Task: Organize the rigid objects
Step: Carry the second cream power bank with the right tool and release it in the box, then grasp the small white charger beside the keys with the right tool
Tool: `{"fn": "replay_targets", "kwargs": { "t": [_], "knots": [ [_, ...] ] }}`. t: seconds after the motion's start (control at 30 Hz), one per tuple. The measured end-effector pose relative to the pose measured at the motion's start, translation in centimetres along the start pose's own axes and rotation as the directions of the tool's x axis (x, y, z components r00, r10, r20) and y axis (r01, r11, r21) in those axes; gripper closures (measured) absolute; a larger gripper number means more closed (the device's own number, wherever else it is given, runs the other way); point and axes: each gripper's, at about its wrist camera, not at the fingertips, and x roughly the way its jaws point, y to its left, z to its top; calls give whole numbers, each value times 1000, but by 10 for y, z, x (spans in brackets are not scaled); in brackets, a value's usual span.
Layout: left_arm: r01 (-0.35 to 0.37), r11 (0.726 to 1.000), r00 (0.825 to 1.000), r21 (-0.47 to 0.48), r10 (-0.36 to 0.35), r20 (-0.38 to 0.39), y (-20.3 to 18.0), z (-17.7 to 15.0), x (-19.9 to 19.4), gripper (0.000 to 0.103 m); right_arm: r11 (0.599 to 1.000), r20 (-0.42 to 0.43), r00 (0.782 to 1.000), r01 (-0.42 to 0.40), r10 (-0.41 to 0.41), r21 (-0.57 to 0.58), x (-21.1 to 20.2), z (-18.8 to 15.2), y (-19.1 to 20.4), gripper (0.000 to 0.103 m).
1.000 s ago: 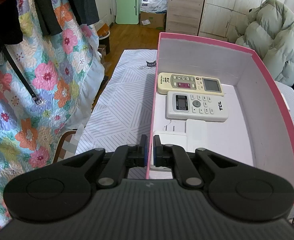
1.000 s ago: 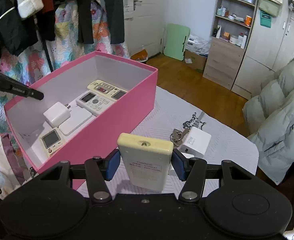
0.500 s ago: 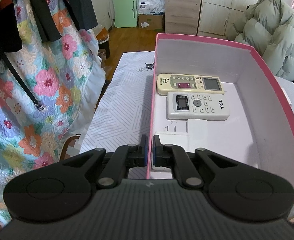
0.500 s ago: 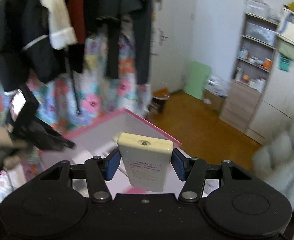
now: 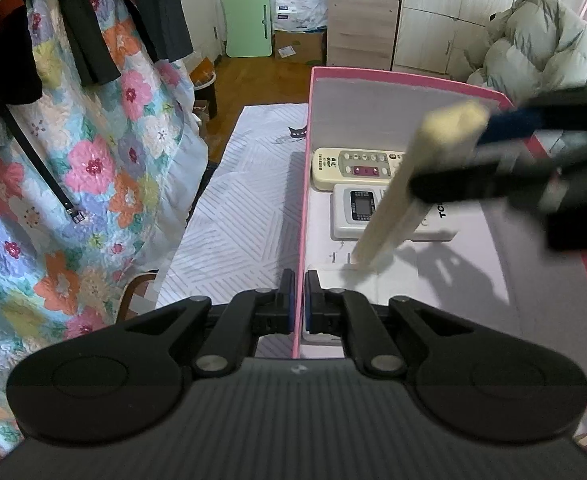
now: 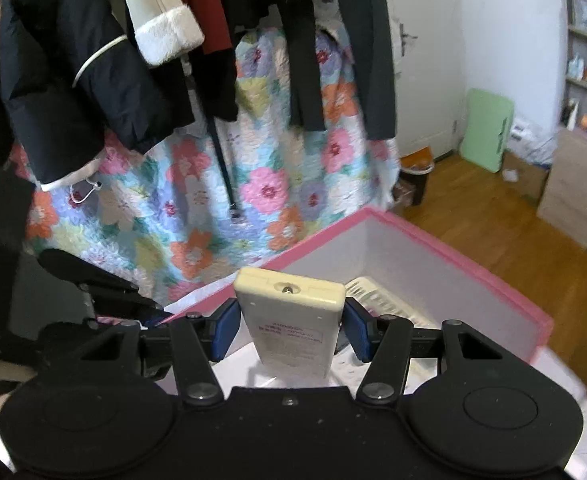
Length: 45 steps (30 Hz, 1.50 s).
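Note:
My left gripper (image 5: pixel 298 298) is shut on the near left wall of the pink box (image 5: pixel 304 216), one finger on each side. On the box floor lie a cream remote (image 5: pixel 353 166), a white TCL remote (image 5: pixel 357 212) and a white charger (image 5: pixel 333 276). My right gripper (image 6: pixel 289 326) is shut on a cream remote (image 6: pixel 289 320) held back side up. In the left wrist view that remote (image 5: pixel 409 184) hangs tilted over the inside of the box, its lower end near the charger; the right gripper (image 5: pixel 493 152) is blurred there. The box (image 6: pixel 453 256) lies under it in the right wrist view.
A white patterned cloth (image 5: pixel 245 200) covers the surface under the box. A floral quilt (image 5: pixel 73 152) with dark clothes (image 6: pixel 93 60) hangs to the left. A puffy jacket (image 5: pixel 533 44) lies behind the box. Wooden floor, drawers (image 5: pixel 359 24) and a green folding table (image 5: pixel 247 22) are further back.
My right gripper has swung with the cream remote from beside the box to above its inside, and now shows in the left wrist view. The left gripper has stayed on the box wall.

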Motion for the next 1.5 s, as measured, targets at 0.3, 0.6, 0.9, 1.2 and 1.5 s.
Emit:
{"fn": "replay_targets", "kwargs": {
  "t": [0.3, 0.6, 0.9, 1.2, 1.5],
  "knots": [
    [26, 1000, 1000, -3, -26, 3, 4, -2, 1, 99, 978, -84, 992, 79, -97, -195, -11, -27, 13, 43],
    [21, 1000, 1000, 10, -21, -3, 3, -5, 4, 98, 940, -194, 960, 137, -204, -312, -11, -47, 35, 50],
    [22, 1000, 1000, 11, -22, -5, 4, -4, 4, 98, 952, -63, 969, 222, -240, -209, -59, -40, 24, 47],
    [15, 1000, 1000, 9, -15, -15, 2, -4, 4, 98, 964, 121, 958, 251, -261, 88, -133, -66, -8, 39],
    [3, 1000, 1000, 20, -2, -24, -2, -5, 5, 98, 863, -82, 923, 381, -376, 332, -123, -130, -66, 40]
  ]
}}
